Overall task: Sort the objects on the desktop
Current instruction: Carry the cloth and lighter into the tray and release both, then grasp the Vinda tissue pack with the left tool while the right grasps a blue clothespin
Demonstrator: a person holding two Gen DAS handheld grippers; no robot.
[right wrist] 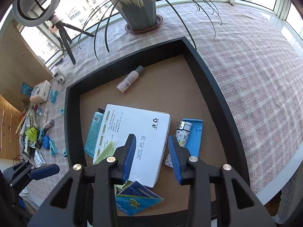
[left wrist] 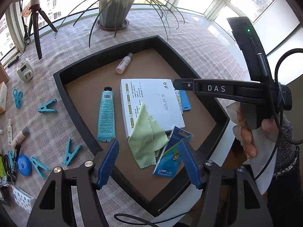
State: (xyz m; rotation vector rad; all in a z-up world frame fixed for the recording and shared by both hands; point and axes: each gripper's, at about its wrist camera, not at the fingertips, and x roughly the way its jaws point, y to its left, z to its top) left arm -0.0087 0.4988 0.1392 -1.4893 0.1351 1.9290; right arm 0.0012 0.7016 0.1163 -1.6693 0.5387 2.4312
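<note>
A black tray (left wrist: 106,58) with a brown floor holds a white box (left wrist: 155,102), a teal tube (left wrist: 106,115), a pink bottle (left wrist: 124,63), a green cloth (left wrist: 145,138) and a blue card pack (left wrist: 170,155). My left gripper (left wrist: 149,162) hangs open over the cloth and the card pack, touching neither. My right gripper (right wrist: 152,157) stands open above the right edge of the white box (right wrist: 132,124), with nothing pressed between its pads. A patterned lighter (right wrist: 182,130) and a blue holder (right wrist: 196,136) lie to the right of the box.
A potted plant (left wrist: 115,5) stands behind the tray on the checked cloth. A tripod (left wrist: 37,30), a white plug cube (left wrist: 24,71), several blue clothes pegs (left wrist: 47,107), a blue round tape (left wrist: 23,164) and other small items lie to the left of the tray.
</note>
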